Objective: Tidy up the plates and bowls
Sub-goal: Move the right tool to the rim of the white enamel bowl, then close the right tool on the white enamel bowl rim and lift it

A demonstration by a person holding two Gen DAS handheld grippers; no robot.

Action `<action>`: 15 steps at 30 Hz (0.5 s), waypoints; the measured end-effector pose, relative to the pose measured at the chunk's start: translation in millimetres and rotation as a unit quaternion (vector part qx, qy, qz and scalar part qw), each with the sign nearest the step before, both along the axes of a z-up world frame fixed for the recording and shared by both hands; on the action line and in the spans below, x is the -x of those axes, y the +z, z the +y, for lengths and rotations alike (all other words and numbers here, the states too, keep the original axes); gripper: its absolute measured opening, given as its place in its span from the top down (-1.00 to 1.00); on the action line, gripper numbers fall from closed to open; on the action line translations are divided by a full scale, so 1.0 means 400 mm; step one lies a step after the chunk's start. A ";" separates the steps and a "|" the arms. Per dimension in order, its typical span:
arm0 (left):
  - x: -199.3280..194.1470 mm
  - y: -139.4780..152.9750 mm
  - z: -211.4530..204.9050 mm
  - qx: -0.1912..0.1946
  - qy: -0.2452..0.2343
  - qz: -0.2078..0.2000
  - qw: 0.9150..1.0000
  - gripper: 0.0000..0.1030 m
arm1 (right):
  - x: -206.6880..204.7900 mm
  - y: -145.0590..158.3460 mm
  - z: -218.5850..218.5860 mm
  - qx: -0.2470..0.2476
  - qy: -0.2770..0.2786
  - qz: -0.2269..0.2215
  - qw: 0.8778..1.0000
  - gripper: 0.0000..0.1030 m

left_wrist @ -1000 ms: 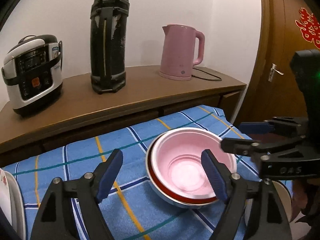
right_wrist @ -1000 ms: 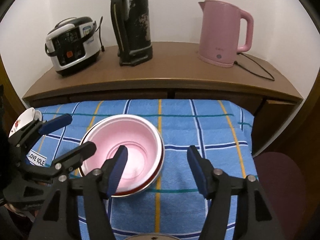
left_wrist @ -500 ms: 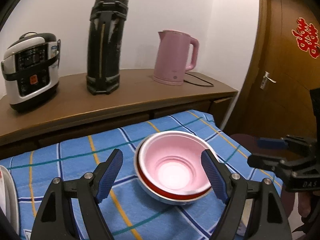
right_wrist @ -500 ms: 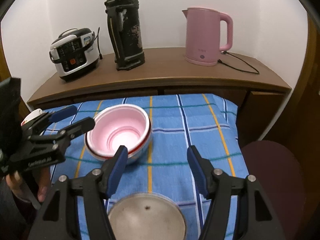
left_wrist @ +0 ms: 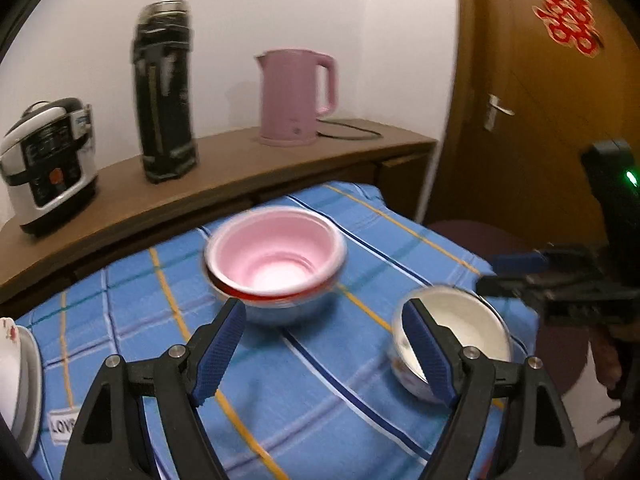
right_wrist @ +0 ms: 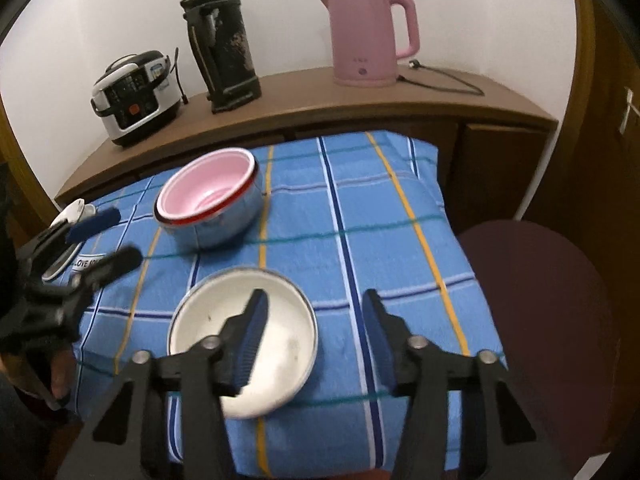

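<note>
Left wrist view: the left gripper (left_wrist: 324, 352) is seen with its jaws spread wide and nothing held between them.
Left gripper position: it is held above the blue plaid cloth (left_wrist: 328, 380), with the stacked bowls just beyond its blue fingertips (left_wrist: 222, 344).
Right wrist view: the right gripper (right_wrist: 314, 340) is also spread wide and nothing is gripped; its left finger is seen in front of the white bowl (right_wrist: 240, 340).
White bowl: it is set upright on the cloth near the front edge, with a metal rim and a white inside.
Stacked bowls: a pink bowl (right_wrist: 206, 192) is nested inside a steel bowl (right_wrist: 228, 224) with a red rim, placed farther back on the cloth, well apart from the white bowl.
Plates: white plates (left_wrist: 18, 380) are seen at the left edge of the cloth, partly cut off.
Sideboard: a wooden sideboard (right_wrist: 304, 100) behind the cloth is occupied by a rice cooker (right_wrist: 134, 96), a dark thermos (right_wrist: 220, 40) and a pink kettle (right_wrist: 370, 36).
Chair: a dark red seat (right_wrist: 536, 300) is placed to the right of the cloth.
</note>
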State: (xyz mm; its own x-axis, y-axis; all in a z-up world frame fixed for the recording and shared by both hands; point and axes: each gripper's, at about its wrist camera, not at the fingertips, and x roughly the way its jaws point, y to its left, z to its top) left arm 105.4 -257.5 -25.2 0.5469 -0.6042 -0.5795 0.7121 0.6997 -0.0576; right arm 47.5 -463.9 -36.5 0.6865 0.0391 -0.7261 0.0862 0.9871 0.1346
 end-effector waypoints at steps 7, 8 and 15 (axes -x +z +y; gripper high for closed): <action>0.047 -0.043 -0.040 -0.010 -0.031 0.032 0.999 -0.59 | 0.021 -0.029 0.000 -0.015 0.014 0.008 1.000 0.50; 0.049 -0.046 -0.043 -0.010 -0.032 0.035 0.999 -0.59 | 0.023 -0.031 0.000 -0.016 0.015 0.007 1.000 0.50; 0.062 -0.080 -0.073 -0.022 -0.057 0.060 0.996 0.23 | 0.022 -0.054 0.006 -0.024 0.028 0.017 0.999 0.75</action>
State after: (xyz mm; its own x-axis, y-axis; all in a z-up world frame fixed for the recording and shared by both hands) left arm 80.4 -286.6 -57.2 0.4021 -0.6312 -0.6632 0.7766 0.6189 -0.1181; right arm 38.8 -461.3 -58.0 0.6575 0.1120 -0.7451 0.0365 0.9830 0.1799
